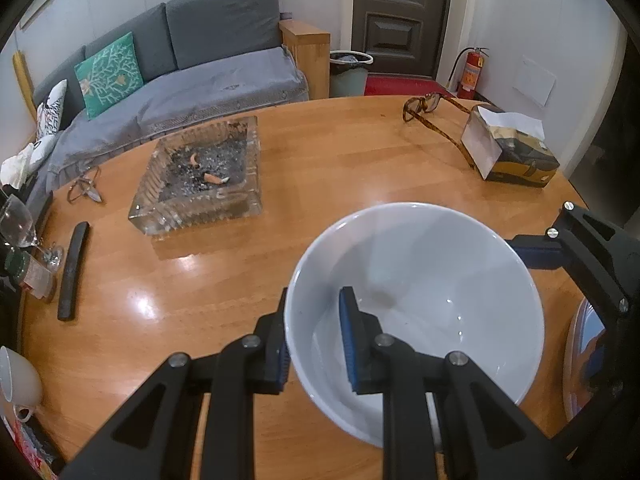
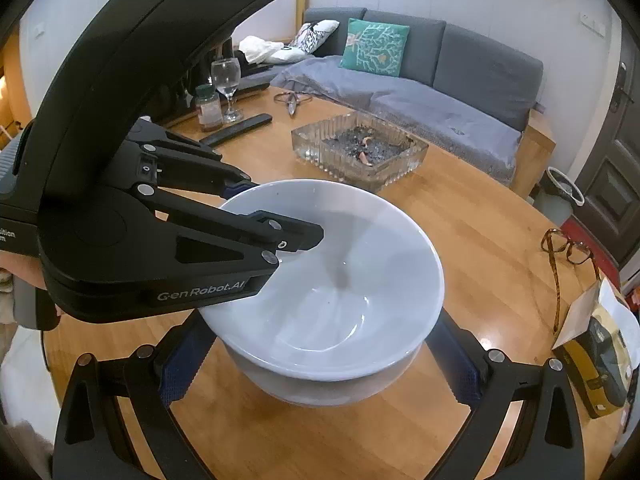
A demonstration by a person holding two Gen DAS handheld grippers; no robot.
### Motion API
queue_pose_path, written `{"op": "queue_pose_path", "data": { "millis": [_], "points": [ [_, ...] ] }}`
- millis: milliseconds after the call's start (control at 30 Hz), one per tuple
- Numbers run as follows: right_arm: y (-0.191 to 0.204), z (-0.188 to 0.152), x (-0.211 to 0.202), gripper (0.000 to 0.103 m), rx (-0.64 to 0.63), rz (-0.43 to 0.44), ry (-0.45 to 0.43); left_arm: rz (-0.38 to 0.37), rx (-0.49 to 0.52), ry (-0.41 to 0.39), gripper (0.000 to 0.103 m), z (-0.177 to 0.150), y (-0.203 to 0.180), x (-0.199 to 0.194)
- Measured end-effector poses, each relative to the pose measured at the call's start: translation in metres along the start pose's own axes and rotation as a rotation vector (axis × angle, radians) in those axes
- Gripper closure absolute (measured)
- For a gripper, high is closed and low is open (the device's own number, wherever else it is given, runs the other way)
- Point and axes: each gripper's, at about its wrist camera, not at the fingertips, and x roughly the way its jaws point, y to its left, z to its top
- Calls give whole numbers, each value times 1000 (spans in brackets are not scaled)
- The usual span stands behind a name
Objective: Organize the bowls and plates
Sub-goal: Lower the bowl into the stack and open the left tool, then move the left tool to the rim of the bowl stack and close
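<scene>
On the round wooden bench (image 1: 280, 280) a white bowl (image 1: 416, 312) sits nested in a second bowl (image 2: 332, 384), whose outer wall shows just under the upper rim in the right wrist view. The left hand-held gripper (image 1: 316, 336) is clamped on the near-left rim of the upper bowl, one blue pad inside the wall and the other outside, both pressing the porcelain. In the right wrist view that same tool comes in from the left, with its black fingers (image 2: 280, 236) reaching over the rim. The right hand-held gripper (image 2: 320, 364) straddles the stack, its jaws spread wide, with a blue pad on each side of the lower bowl; I cannot tell whether the pads touch it. One arm of it shows beside the bowl in the left wrist view (image 1: 560, 248).

Beyond the bowls lies a glass ashtray (image 1: 200, 176) holding ash and butts. Brown glasses (image 1: 424, 106) rest near a tissue box (image 1: 512, 148) at the far right edge. A black remote (image 1: 74, 272), a wine glass (image 2: 227, 88) and a small jar (image 2: 209, 109) stand along the left side. A white cup (image 1: 18, 376) lies at the near left edge. A grey sofa (image 1: 192, 60) with a teal cushion (image 1: 108, 72) stands behind the bench
</scene>
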Motion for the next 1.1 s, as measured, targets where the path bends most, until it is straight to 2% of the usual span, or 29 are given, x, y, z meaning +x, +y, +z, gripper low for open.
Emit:
{"op": "queue_pose_path", "data": {
  "millis": [600,767,967,1100],
  "points": [
    [0,-8,-3,5,-19,7,17,-8,-13,5,86,-4,1,1],
    [-3,-10,-9,6,-11,15,6,-2,-26,2,82,-4,5,-3],
    [-2,-12,-22,6,-11,20,-30,1,-37,-8,68,-3,6,-7],
    [-1,-15,-27,6,-14,29,-30,6,-31,-12,53,-2,3,-7]
  ]
}}
